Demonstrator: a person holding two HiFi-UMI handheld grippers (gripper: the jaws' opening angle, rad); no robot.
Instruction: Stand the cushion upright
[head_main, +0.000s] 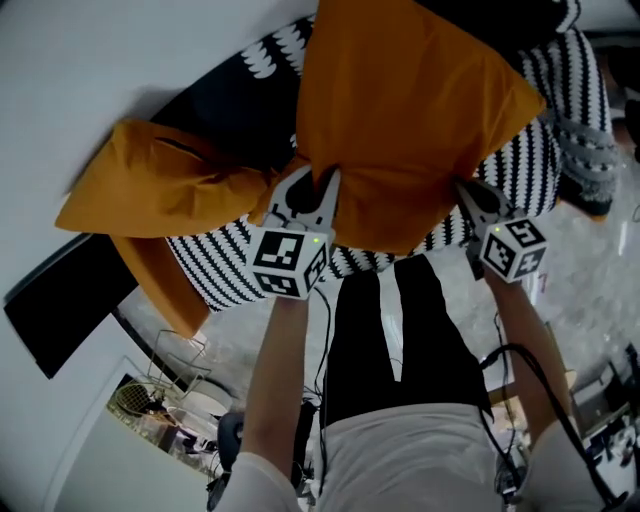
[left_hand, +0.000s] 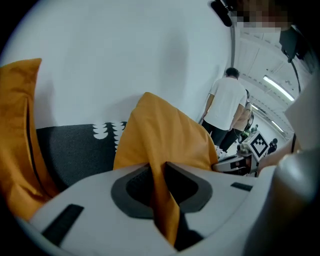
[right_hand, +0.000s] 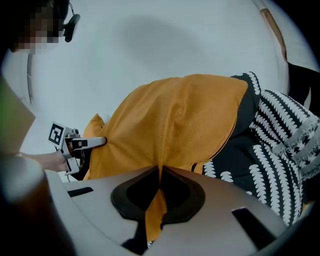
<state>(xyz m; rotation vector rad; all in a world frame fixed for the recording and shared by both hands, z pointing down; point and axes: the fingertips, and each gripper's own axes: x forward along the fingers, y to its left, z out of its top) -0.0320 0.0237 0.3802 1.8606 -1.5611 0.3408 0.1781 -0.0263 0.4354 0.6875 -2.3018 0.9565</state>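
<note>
Left gripper (left_hand: 159, 170): jaws clenched on a thin fold of orange fabric, which runs down between the pads; in the head view it (head_main: 318, 186) bites the near left corner of the cushion
Right gripper (right_hand: 160, 172): jaws squeezed together on another pinch of the same orange fabric; in the head view it (head_main: 466, 192) holds the near right edge of the cushion
Grippers to each other: side by side, apart, with the cushion's near edge stretched between them; each shows in the other's view, the right one (left_hand: 257, 145) beyond the cushion, the left one (right_hand: 75, 145) at the cushion's far corner
Orange cushion (head_main: 400, 110): gripped at both near corners; its broad face is tilted up toward the white wall (head_main: 90, 60); it bulges between the grips (right_hand: 180, 120); whether its far edge rests on anything cannot be told
Black-and-white patterned throw (head_main: 545, 165): spread under and to the right of the held cushion; scalloped stripes (right_hand: 280, 150)
Second orange cushion (head_main: 170, 185): to the left of the left gripper, slumped on the throw, beside the dark sofa back (left_hand: 75, 150)
Person in a white shirt (left_hand: 225, 105): standing in the background, back turned
</note>
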